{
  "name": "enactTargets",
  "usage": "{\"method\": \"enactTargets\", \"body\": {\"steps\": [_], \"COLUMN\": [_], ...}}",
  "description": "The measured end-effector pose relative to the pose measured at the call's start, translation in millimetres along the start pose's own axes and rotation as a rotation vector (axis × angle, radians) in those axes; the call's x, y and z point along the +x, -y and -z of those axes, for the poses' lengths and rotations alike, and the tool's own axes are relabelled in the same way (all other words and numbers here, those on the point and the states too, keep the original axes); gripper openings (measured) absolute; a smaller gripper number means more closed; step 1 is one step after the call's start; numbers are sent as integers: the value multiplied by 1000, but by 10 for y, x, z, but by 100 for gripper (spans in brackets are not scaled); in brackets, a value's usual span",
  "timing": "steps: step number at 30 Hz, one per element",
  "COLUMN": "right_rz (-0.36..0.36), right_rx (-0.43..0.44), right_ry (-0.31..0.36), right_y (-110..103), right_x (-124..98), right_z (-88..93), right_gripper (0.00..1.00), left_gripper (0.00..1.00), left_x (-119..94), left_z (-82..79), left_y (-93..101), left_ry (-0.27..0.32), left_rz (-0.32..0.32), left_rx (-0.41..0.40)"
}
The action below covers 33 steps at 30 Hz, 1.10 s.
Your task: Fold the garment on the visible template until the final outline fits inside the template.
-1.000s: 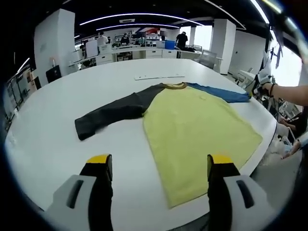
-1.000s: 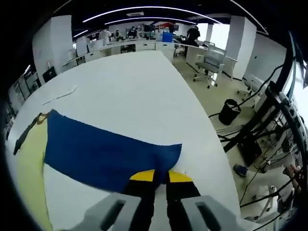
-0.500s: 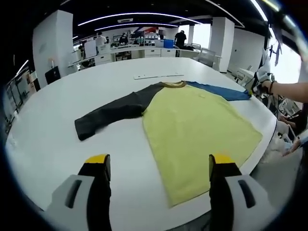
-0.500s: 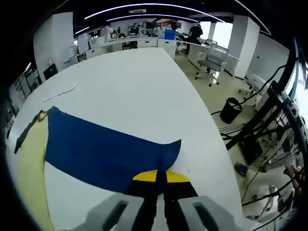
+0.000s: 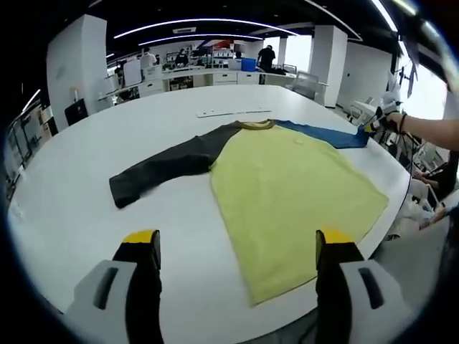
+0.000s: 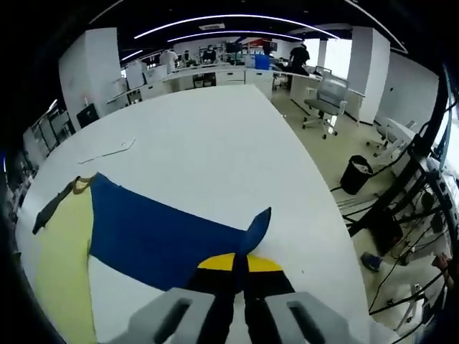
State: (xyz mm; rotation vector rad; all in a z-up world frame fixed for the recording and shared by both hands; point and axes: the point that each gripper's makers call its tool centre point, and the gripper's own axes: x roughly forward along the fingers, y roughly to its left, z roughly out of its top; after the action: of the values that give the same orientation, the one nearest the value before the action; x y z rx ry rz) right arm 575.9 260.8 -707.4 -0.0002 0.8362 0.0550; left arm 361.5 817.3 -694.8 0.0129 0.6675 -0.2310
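Open-plan office: white pillars (image 5: 348, 66), curved ceiling light strips (image 6: 215, 19), far desks (image 6: 215, 75), grey office chair (image 6: 326, 97), black waste bin (image 6: 356, 174), bright window (image 5: 434, 97).

My left claw (image 5: 237, 247) has two pale grey moulded arms, each with a slotted opening, ending in black fingers capped with yellow tips (image 5: 140, 236). My right claw (image 6: 234, 262) is built the same way: grey shells, black fingers, yellow caps. My forearm (image 5: 430, 130) wears a dark band at the wrist.
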Motion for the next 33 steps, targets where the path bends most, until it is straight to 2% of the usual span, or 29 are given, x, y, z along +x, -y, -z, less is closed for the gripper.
{"method": "enactTargets", "body": {"steps": [7, 16, 23, 33], "right_rz": [-49, -110, -147, -194], "right_rx": [-47, -132, -185, -271], "right_ry": [32, 43, 45, 35], "right_y": [-260, -634, -864, -1214], "right_x": [-44, -77, -22, 72], "right_z": [-203, -399, -543, -652], "right_gripper": [0, 0, 0, 0], "left_gripper": [91, 98, 99, 99], "left_x": [-19, -50, -69, -70], "left_z": [-92, -63, -42, -31], "left_y": [30, 52, 62, 43], "left_ry": [35, 38, 33, 34], "left_rz": [25, 47, 59, 61], "left_rx": [-4, -1, 3, 0]}}
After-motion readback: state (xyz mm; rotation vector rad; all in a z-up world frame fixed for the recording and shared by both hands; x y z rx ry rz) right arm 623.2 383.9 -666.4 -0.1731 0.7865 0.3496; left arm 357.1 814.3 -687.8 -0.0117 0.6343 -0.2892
